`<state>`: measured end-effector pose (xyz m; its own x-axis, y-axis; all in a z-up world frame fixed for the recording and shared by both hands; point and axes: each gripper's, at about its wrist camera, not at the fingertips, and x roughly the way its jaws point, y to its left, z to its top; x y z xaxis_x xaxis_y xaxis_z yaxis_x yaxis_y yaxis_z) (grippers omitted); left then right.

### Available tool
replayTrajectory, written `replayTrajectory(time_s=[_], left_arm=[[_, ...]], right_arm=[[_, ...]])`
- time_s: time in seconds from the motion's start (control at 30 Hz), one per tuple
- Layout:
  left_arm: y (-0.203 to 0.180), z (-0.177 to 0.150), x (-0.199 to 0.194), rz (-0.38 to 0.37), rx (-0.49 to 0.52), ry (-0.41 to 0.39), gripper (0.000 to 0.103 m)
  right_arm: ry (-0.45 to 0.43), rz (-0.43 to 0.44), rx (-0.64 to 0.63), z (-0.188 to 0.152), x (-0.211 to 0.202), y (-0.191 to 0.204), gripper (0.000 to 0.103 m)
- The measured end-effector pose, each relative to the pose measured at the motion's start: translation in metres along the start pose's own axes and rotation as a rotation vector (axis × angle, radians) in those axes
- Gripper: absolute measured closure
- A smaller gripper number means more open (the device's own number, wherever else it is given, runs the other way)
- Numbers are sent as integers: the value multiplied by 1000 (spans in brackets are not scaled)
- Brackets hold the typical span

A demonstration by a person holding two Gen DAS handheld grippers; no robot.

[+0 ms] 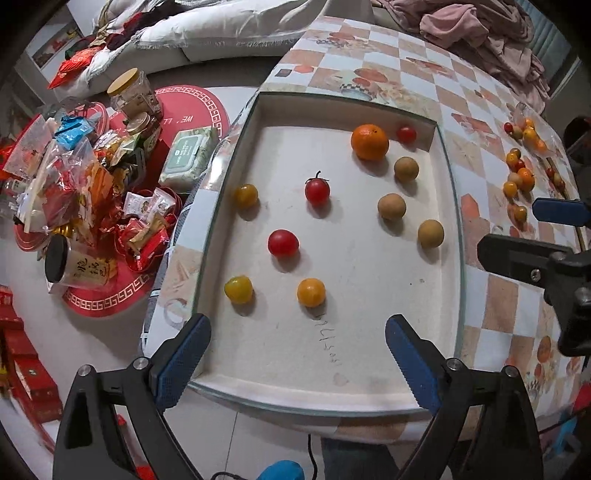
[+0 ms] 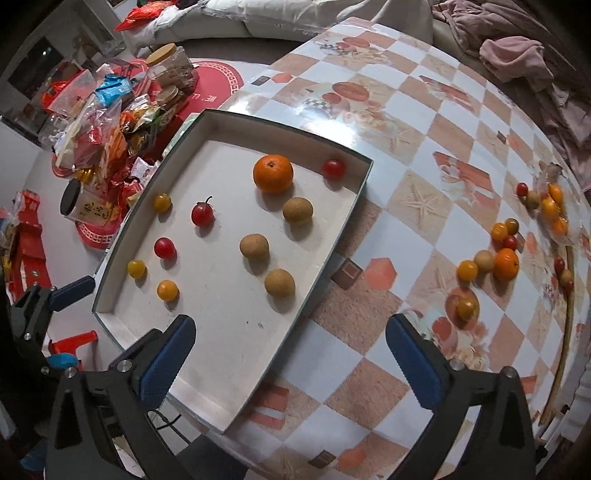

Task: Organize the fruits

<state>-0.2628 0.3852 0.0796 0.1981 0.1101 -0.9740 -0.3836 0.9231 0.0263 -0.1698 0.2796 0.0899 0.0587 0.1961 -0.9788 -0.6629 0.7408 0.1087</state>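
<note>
A white shallow box lid [image 1: 369, 354] [image 2: 229, 369] lies on the checkered table. In it are an orange [image 1: 369, 141] [image 2: 273, 173], three brown longans [image 1: 391, 206] [image 2: 254, 246], red cherry tomatoes [image 1: 317, 191] [image 2: 202, 213] and yellow ones [image 1: 311, 292] [image 2: 167, 290]. A pile of loose fruit [image 1: 519, 177] [image 2: 498, 258] lies on the table to the right of the lid. My left gripper [image 1: 297, 354] is open and empty over the lid's near edge. My right gripper [image 2: 290, 356] is open and empty over the lid's near right corner; it also shows in the left wrist view [image 1: 517, 236].
A heap of snack packets and jars [image 1: 85, 192] [image 2: 110, 122] sits on red mats on the floor to the left. Pink clothes [image 1: 480, 29] [image 2: 517, 55] lie at the table's far side. A wet-wipe pack [image 1: 188, 158] lies beside the lid.
</note>
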Motion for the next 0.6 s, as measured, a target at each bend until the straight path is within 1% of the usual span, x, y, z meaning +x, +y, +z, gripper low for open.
replayTrajectory(time_s=[0.13, 0.23, 0.27, 0.43, 0.6], left_arm=[[7, 1, -12, 14, -13, -7, 7], [12, 3, -19, 59, -22, 9, 7], [14, 4, -21, 61, -23, 16, 7], [19, 5, -35, 37, -24, 30, 7], [14, 7, -48, 28, 17, 32, 7]], right_arm=[[-7, -22, -15, -3, -10, 5, 0], [-2, -24, -8, -5, -18, 6, 0], [0, -22, -8, -5, -20, 7, 0], [22, -21, -14, -11, -32, 12, 0], [46, -39, -30, -20, -39, 17, 0]])
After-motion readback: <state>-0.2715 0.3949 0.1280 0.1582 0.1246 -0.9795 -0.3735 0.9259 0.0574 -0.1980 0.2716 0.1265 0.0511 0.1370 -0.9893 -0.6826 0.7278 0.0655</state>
